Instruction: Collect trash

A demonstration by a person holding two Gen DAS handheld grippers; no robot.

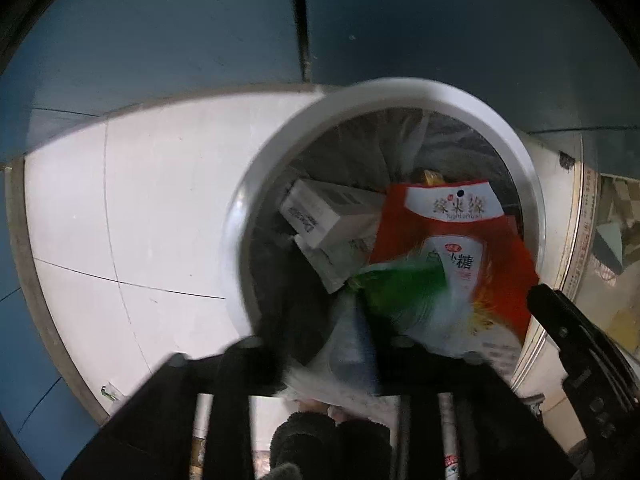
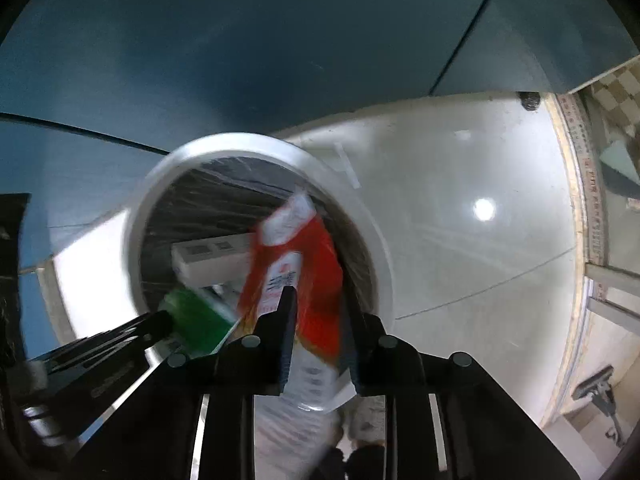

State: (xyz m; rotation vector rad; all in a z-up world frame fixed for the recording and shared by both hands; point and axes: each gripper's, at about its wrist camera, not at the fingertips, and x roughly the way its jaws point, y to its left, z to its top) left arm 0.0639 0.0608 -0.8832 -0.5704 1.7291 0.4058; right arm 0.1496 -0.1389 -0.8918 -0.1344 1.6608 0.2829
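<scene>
Both our grippers point down into the white bin (image 1: pixel 256 184). The left gripper (image 1: pixel 332 356) stands apart, a blurred green-and-white wrapper (image 1: pixel 400 292) just ahead of it, seemingly loose. The right gripper (image 2: pixel 320 320) has its jaws parted around the red sugar bag (image 2: pixel 316 280); whether the pads press on it, we cannot tell. Both look to us light, limp and slick, so they should fall freely. To re-take either, we would pinch a flat edge.

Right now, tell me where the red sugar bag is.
The red sugar bag hangs between the right gripper's fingers, over the white bin's mouth, beside the green wrapper.
</scene>
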